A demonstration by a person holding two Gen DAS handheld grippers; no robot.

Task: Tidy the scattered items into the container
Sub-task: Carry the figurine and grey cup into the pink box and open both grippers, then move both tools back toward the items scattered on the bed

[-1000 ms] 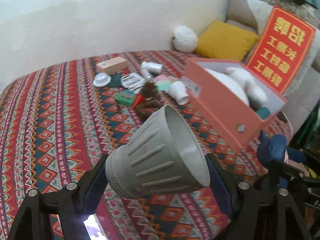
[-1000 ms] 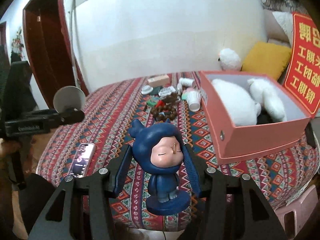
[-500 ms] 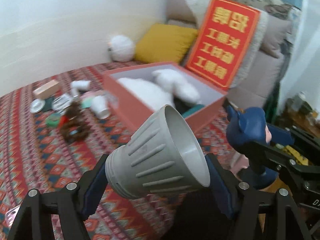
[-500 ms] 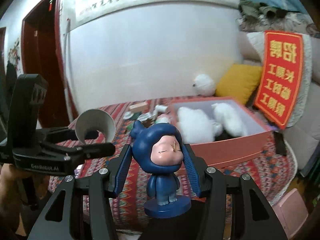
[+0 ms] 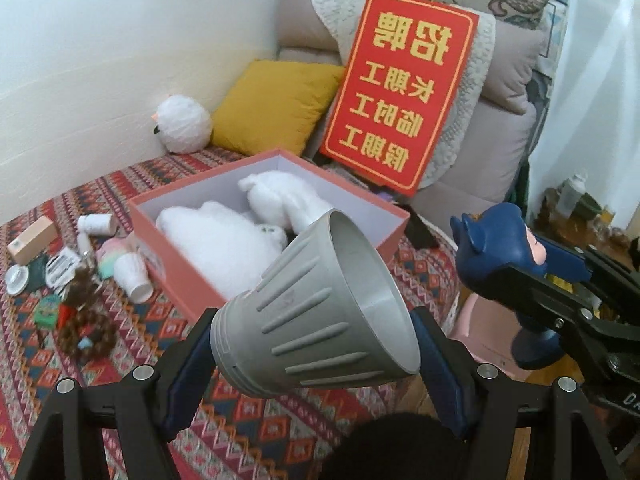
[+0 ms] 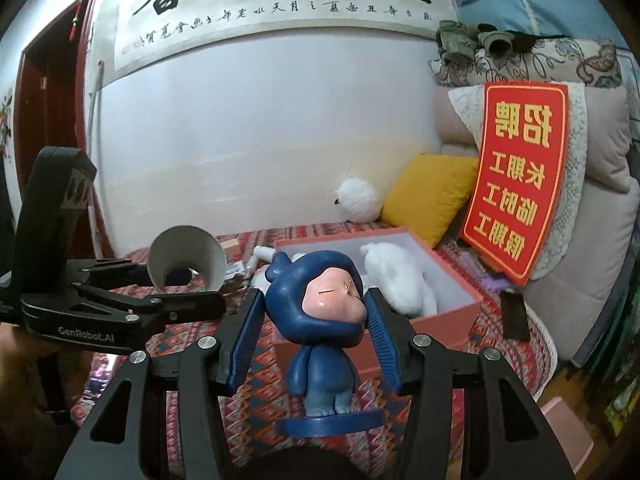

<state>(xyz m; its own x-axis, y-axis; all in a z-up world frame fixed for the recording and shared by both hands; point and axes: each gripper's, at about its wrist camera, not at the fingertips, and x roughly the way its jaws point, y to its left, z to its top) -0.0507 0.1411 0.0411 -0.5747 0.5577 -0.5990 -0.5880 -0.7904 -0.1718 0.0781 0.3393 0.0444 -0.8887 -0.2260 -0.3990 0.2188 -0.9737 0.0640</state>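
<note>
Both loads carried toward box.
Left gripper (image 5: 316, 344) pinches grey lamp shade (image 5: 320, 316); right gripper (image 6: 316, 328) clamps blue figurine (image 6: 324, 320). Pink box (image 5: 188, 276) now nearer than a second ago; drop-off next.

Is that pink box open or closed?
Open: the pink box has no lid on, and white plush toys show inside.

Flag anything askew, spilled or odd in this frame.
Clutter left of the box: a white cup lies tipped on the cloth. The red sign's lettering reads mirrored. Nothing looks spilled or damaged.
</note>
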